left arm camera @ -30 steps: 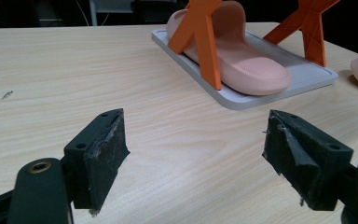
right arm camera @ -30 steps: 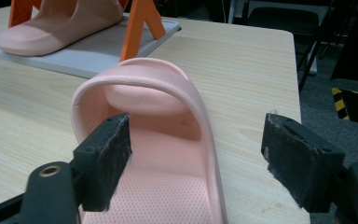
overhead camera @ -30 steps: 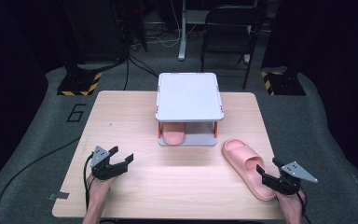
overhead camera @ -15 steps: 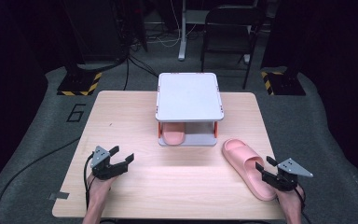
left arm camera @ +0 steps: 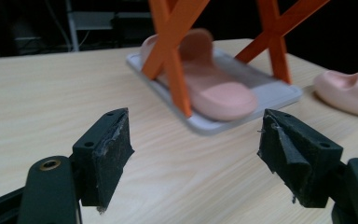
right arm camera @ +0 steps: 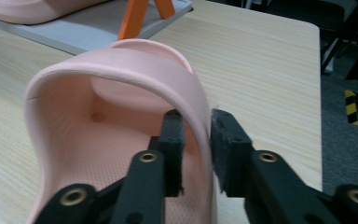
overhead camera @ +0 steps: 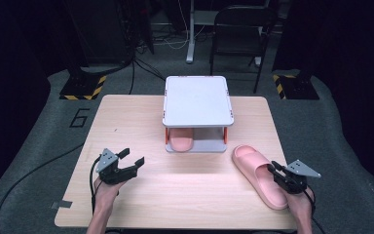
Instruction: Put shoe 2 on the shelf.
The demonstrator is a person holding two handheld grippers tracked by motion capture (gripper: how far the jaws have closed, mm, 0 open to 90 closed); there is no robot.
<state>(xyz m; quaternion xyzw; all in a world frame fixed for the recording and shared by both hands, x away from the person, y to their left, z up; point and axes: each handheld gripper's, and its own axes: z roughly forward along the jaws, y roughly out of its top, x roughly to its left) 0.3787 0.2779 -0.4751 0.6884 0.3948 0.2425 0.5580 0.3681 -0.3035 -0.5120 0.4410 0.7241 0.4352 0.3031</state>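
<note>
Right gripper (right arm camera: 196, 140) has just been closing and is now pinching the strap wall of the loose pink slipper (overhead camera: 258, 173) lying near the table's (overhead camera: 126, 122) right front corner. Left gripper (left arm camera: 193, 158) is hanging open over bare wood. That thin, bendy strap is risking a slip, letting the slipper swing and clip the rack (overhead camera: 197, 100) on the way to the lower shelf.

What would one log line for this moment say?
right tool: just closed, pinching strap of pink slipper | left tool: open, nothing held | second slipper: on rack's lower shelf

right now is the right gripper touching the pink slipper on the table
Touching: the right gripper view shows the right gripper pads pinching the pink slipper strap from both sides.
</note>
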